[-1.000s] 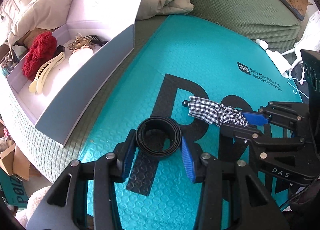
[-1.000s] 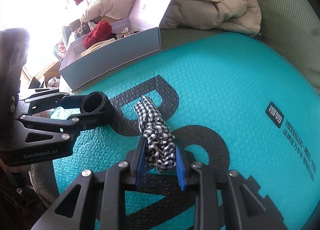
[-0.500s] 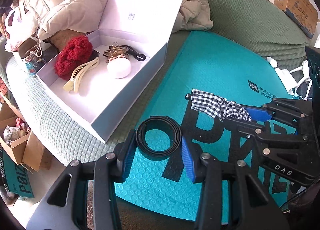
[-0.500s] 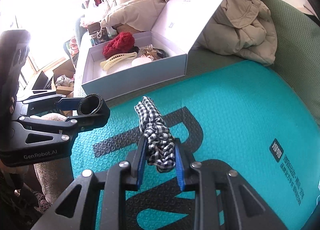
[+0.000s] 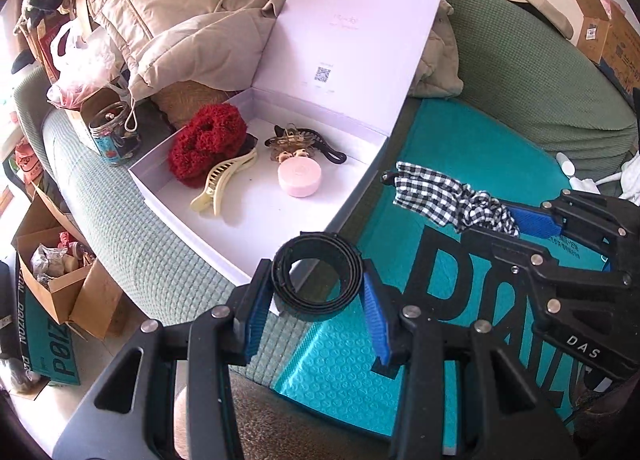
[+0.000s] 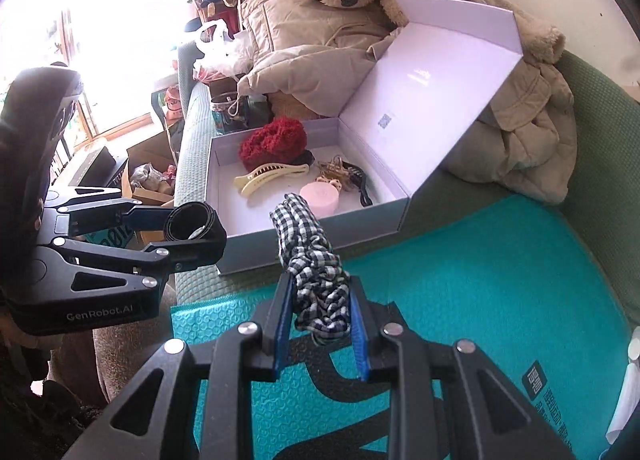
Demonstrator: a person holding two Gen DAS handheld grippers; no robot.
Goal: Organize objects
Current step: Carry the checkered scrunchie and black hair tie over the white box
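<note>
Both grippers, clamping coiled belt (image 5: 318, 274) and checked scrunchie (image 6: 316, 260), have risen toward box (image 5: 248, 260).

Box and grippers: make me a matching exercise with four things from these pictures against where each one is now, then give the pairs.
Things:
1. coiled black belt
2. checked scrunchie
3. pink round case
4. teal mailer bag

Places:
A. lying inside the white box
B. flat on the green cushion
C. clamped in the left gripper
D. clamped in the right gripper

Pairs: 1-C, 2-D, 3-A, 4-B
</note>
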